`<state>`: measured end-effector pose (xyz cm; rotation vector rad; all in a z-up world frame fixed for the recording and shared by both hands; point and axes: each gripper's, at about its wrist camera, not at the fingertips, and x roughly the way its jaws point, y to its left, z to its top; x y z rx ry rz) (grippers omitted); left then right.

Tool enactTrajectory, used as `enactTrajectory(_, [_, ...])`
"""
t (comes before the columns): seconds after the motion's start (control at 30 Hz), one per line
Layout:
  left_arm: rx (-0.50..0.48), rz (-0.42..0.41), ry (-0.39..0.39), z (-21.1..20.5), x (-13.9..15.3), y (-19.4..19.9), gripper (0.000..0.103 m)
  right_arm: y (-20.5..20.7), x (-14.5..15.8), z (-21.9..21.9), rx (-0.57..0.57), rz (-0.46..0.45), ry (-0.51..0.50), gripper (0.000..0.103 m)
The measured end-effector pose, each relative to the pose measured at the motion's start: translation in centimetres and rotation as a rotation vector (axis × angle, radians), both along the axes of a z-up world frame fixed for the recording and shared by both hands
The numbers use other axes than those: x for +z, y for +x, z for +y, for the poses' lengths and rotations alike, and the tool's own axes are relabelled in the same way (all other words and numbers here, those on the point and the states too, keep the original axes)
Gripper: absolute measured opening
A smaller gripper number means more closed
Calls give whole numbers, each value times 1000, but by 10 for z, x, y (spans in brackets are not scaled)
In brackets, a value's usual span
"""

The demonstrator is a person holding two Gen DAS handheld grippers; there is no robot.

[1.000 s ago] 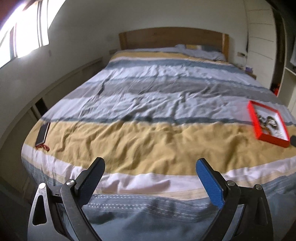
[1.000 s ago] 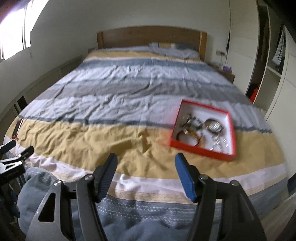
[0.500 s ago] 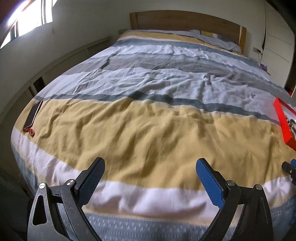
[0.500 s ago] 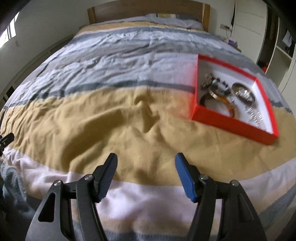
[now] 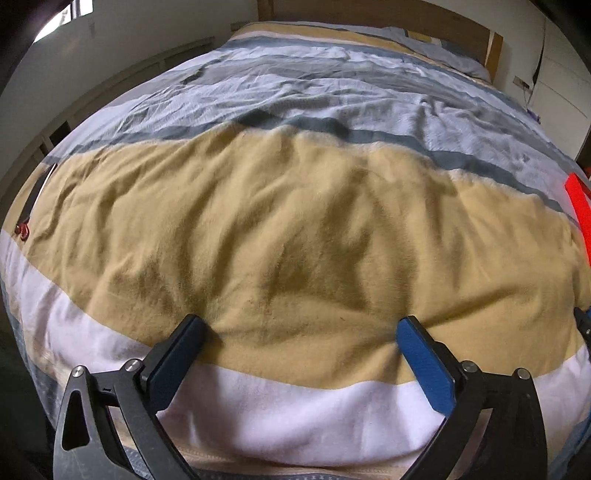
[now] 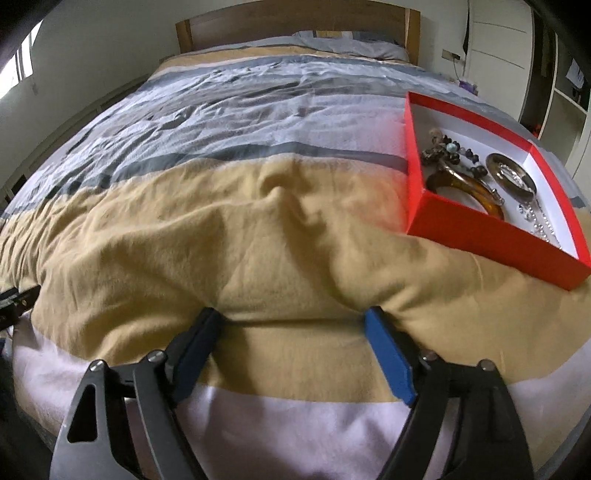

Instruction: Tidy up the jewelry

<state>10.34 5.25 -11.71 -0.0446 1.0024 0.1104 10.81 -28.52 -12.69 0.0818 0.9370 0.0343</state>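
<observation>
Both wrist cameras look from the foot of the bed (image 5: 295,229) toward the headboard (image 6: 295,22), tilted down and very close above the yellow stripe of the duvet. The left view sits farther from the red tray (image 6: 480,236), catching only its edge (image 5: 580,206); the right view has it near. Both share the duvet's stripes and the headboard.

Looked over both wrist views and honestly there's nothing readable anywhere, no text, brand, number or sign. The red box (image 6: 476,232) has plain sides with no print on them, the striped duvet (image 6: 258,229) is pattern only, and the dark phone-like thing (image 5: 35,195) at the bed's edge is too small and skewed to make out any marking.
</observation>
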Motion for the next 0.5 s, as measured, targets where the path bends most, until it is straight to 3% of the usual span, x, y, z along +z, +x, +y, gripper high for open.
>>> enactTrajectory(0.5, [8,1,-31,4,-1,1,102,-2,-1,-3,3,-13,20,81])
